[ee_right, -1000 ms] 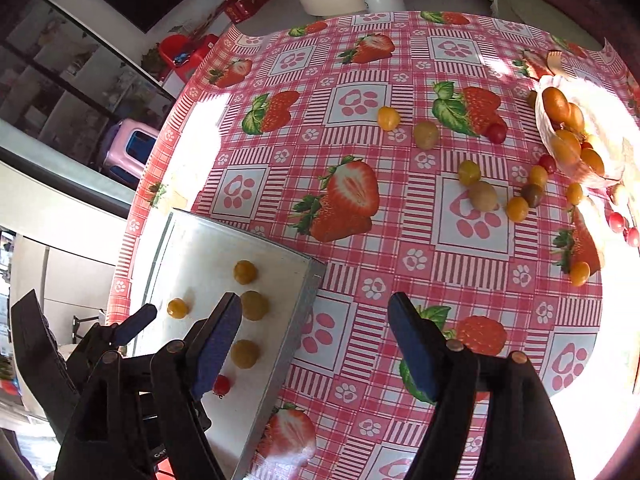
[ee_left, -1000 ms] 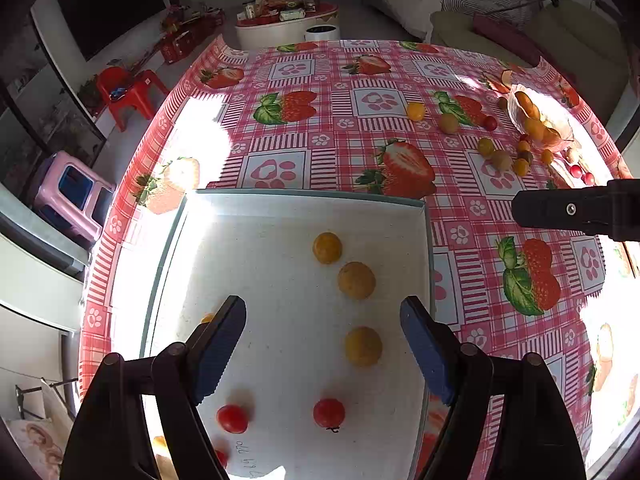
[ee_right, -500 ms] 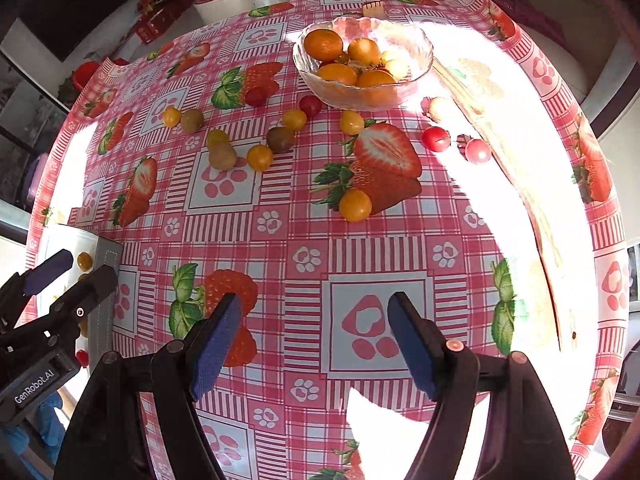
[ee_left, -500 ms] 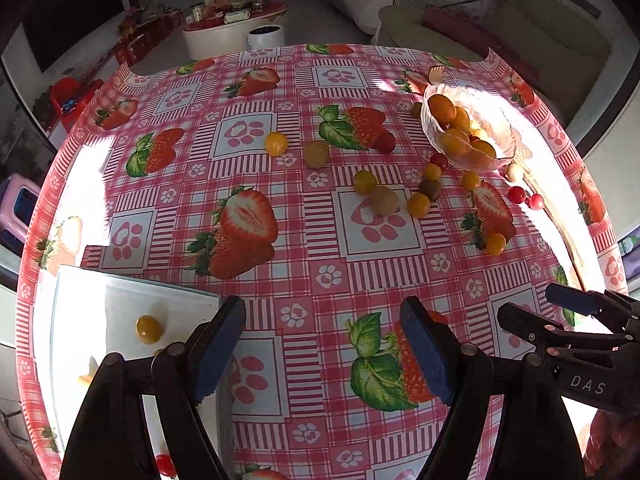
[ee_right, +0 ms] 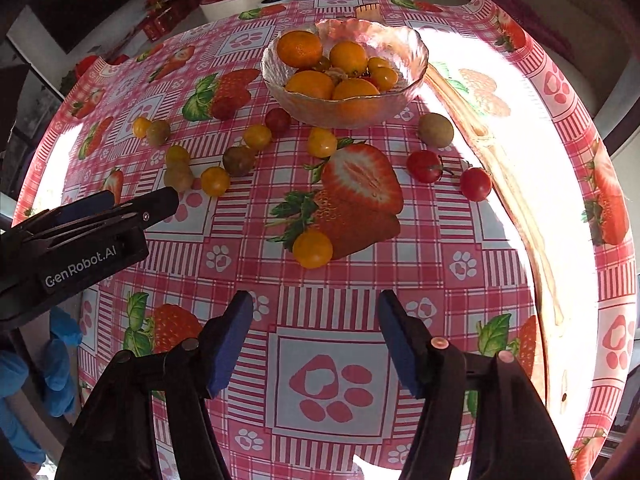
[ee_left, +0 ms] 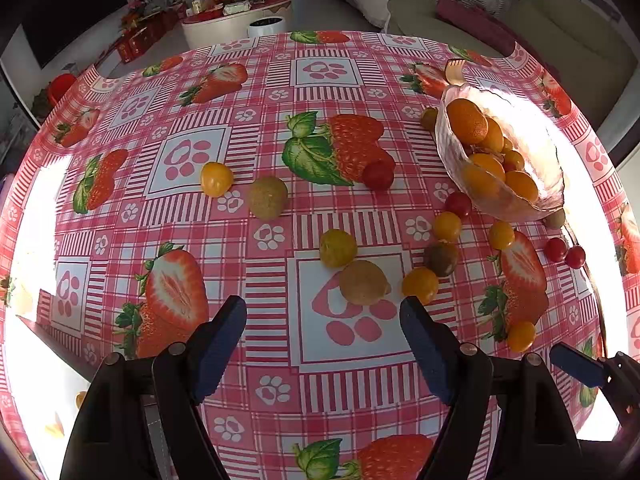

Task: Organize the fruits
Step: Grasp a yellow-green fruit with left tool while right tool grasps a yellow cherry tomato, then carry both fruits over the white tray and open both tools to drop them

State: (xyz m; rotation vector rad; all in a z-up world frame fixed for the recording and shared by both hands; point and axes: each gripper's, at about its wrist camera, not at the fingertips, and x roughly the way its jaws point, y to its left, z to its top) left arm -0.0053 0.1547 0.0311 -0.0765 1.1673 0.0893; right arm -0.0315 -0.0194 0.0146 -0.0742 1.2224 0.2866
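Note:
Several small yellow, red and brown fruits lie loose on the strawberry tablecloth. A glass bowl (ee_left: 540,196) (ee_right: 412,44) holds oranges and small tomatoes. My left gripper (ee_left: 322,322) is open and empty, just short of a brown round fruit (ee_left: 363,282) and a yellow tomato (ee_left: 420,285). My right gripper (ee_right: 316,316) is open and empty, a little short of a yellow tomato (ee_right: 312,249). Two red tomatoes (ee_right: 425,166) lie further right. The left gripper also shows in the right wrist view (ee_right: 132,210).
A metal tray (ee_left: 60,360) edge shows at the lower left, glare hiding its contents. A long wooden utensil (ee_right: 516,200) lies along the right side of the table. The table edge curves round behind the bowl.
Both grippers have swung right, away from the tray, and moved in closer over the loose fruits near the bowl. Both stay open and empty.

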